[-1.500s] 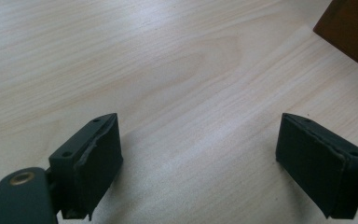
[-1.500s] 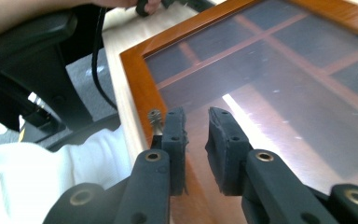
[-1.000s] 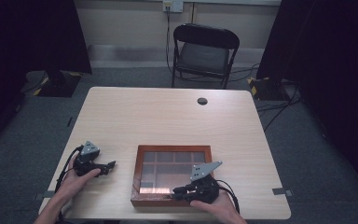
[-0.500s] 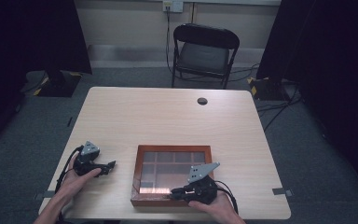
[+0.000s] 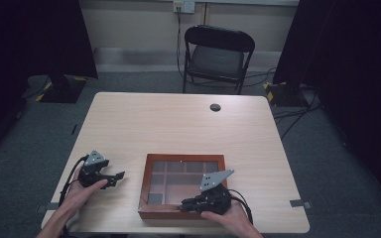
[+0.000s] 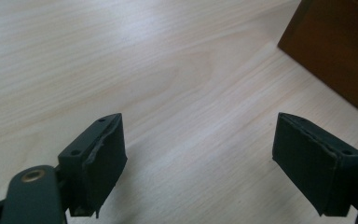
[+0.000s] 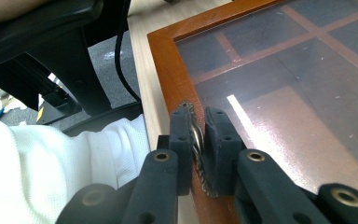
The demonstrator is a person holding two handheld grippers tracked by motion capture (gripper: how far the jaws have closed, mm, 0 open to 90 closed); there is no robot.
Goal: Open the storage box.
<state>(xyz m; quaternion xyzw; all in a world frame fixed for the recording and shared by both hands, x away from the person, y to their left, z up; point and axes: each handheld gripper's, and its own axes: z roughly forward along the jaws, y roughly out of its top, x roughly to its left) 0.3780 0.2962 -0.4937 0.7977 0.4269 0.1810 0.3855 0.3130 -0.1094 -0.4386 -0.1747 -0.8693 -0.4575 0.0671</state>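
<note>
Near the worktop's front edge sits the glass-lidded wooden box (image 5: pixel 182 184), where your right gripper (image 7: pixel 198 140) pinches a small metal latch (image 7: pixel 196 138) on its rim. Your left gripper (image 6: pixel 200 168) rests spread apart, empty, near the front left corner.

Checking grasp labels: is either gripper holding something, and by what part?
Right gripper is shut on a small metal ring at the wooden box's near frame edge. Left gripper is open, holding nothing.

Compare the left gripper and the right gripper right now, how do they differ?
The left gripper has its jaws spread wide over bare table, holding nothing; the right gripper has its jaws closed on a small metal clasp at the wooden box's front edge. The left sits clear of the box, the right is at it. Both are black and hand-held.
</note>
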